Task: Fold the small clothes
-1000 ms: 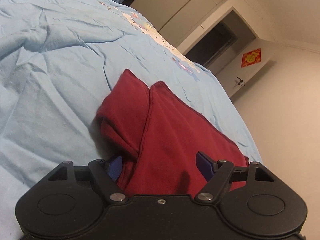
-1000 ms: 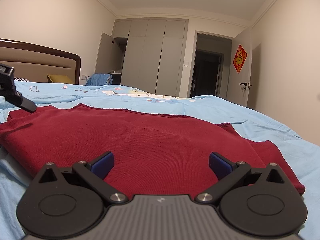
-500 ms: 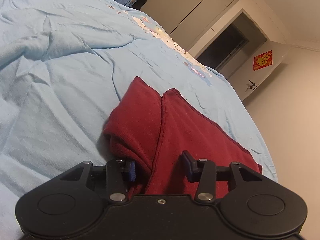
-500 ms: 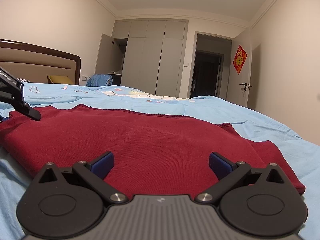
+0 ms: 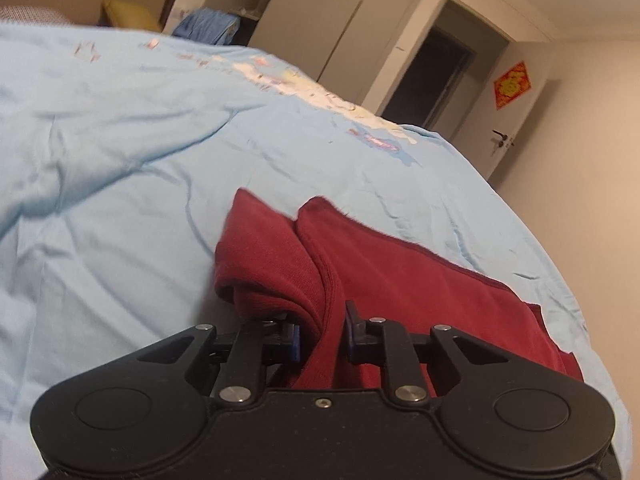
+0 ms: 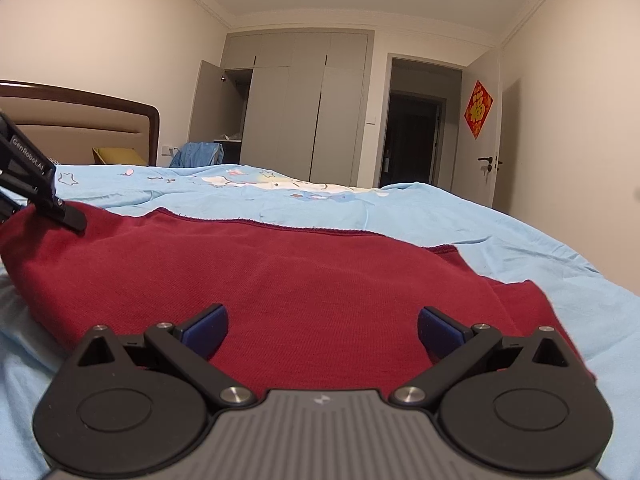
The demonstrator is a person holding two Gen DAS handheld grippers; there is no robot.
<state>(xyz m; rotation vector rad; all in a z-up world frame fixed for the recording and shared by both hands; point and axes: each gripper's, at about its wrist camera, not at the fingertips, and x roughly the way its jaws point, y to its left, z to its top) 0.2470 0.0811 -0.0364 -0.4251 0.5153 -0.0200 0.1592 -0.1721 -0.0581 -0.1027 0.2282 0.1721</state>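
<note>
A dark red garment (image 6: pixel 304 280) lies spread on the light blue bedsheet (image 6: pixel 440 216). In the left wrist view its near end (image 5: pixel 280 264) is bunched into folds, and my left gripper (image 5: pixel 323 338) is shut on that red fabric, the cloth pinched between the blue pads. From the right wrist view the left gripper's black body (image 6: pixel 36 184) shows at the garment's far left edge. My right gripper (image 6: pixel 322 330) hovers low over the garment's near edge, open wide, nothing between its fingers.
The bed's sheet (image 5: pixel 120 184) is wrinkled, with a cartoon print toward the far side. A brown headboard (image 6: pixel 80 120) stands at the left. Grey wardrobes (image 6: pixel 304 112), a dark doorway (image 6: pixel 412 144) and a white door with a red ornament (image 6: pixel 478 109) line the far wall.
My left gripper went from wide open to shut on the garment's bunched end, and its view tilted upward. The right gripper stayed open and still.
</note>
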